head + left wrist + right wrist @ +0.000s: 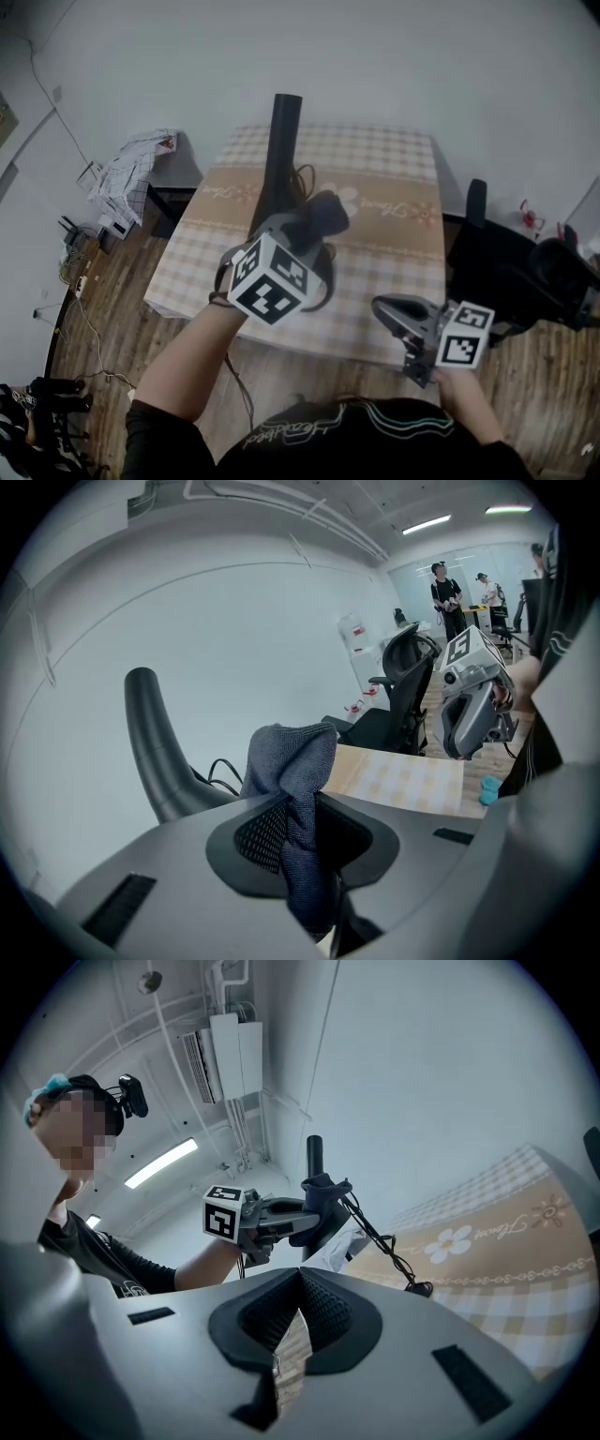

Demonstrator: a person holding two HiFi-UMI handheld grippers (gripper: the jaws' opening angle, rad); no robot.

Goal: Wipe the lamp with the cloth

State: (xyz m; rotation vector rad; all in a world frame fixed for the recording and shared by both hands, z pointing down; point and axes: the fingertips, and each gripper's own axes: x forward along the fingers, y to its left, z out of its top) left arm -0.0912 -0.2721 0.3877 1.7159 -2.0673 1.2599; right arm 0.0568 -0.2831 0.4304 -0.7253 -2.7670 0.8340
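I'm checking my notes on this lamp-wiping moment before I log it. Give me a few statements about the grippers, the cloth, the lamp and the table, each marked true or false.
1. The left gripper is shut on the dark cloth. True.
2. The right gripper holds a second cloth. False: its jaws are together with nothing between them.
3. The lamp lies flat on the table. False: it stands up from the table.
4. A black chair stands beside the table on the person's right. True.
5. The table has a plain white cover. False: the cover is checked, with a beige flowered band across it.
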